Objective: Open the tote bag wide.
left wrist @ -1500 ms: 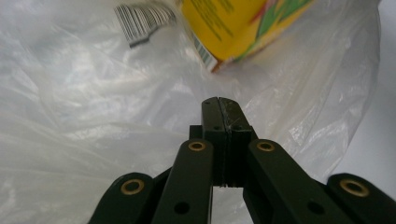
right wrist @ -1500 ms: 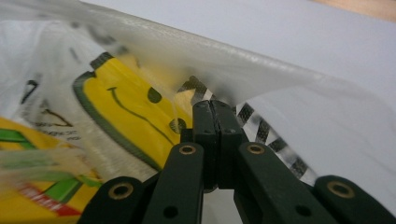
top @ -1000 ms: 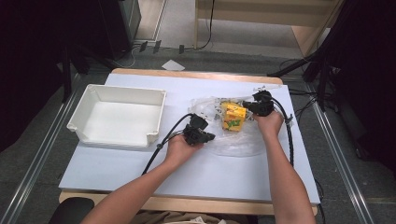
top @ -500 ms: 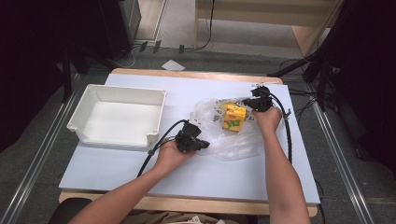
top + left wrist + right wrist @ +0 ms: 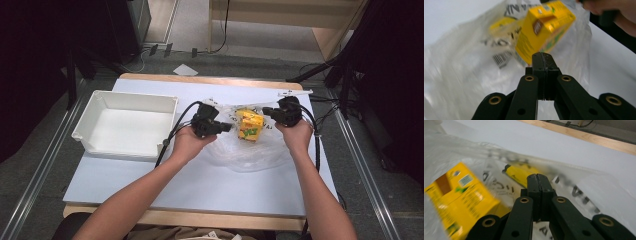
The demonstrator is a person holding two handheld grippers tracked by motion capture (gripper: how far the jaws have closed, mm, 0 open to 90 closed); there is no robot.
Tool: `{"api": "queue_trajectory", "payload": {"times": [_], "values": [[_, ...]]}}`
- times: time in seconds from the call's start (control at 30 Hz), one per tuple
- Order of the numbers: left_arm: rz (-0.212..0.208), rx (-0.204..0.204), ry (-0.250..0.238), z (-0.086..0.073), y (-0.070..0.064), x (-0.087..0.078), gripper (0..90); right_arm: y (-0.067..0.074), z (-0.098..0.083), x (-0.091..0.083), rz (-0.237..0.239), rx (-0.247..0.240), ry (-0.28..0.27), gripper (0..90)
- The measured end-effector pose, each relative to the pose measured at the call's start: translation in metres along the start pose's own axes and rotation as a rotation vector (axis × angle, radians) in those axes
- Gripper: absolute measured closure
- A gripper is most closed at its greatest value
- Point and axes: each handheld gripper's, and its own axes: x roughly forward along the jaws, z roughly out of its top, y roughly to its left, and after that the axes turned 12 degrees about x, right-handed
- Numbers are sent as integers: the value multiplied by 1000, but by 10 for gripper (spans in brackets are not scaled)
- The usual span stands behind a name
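Bag: a clear plastic bag [image 5: 250, 150] with black lettering lay at the centre of the desk [image 5: 200, 185], its upper edge lifted between the two claws.
Contents: one yellow carton [image 5: 249, 125] sat inside, centre right of the high view, tilted; a second yellow item showed blurred behind it in the gripper views.
Bin: one white bin [image 5: 125, 125] stood at the left with nothing in it, apart from the bag.
Left claw [image 5: 226, 127]: jaws pressed together, pinching the bag's film just left of the carton.
Right claw [image 5: 266, 111]: jaws pressed together on the film at the carton's right.
Forearms: two, entering from the bottom edge.
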Motion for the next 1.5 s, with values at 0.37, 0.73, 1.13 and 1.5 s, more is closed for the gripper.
{"api": "queue_trajectory", "payload": {"times": [0.37,0.73,1.13,1.5], "values": [[46,-40,15,19,42,41,900,7,-51,-25,15,-42,33,900],[94,-87,98,-1,63,90,900,-4,-96,-29,3,-71,82,900],[131,-85,137,-10,73,95,900,-19,-134,-46,30,-72,92,900],[93,-74,95,-3,69,82,900,-7,-117,-50,45,-38,63,900]]}}
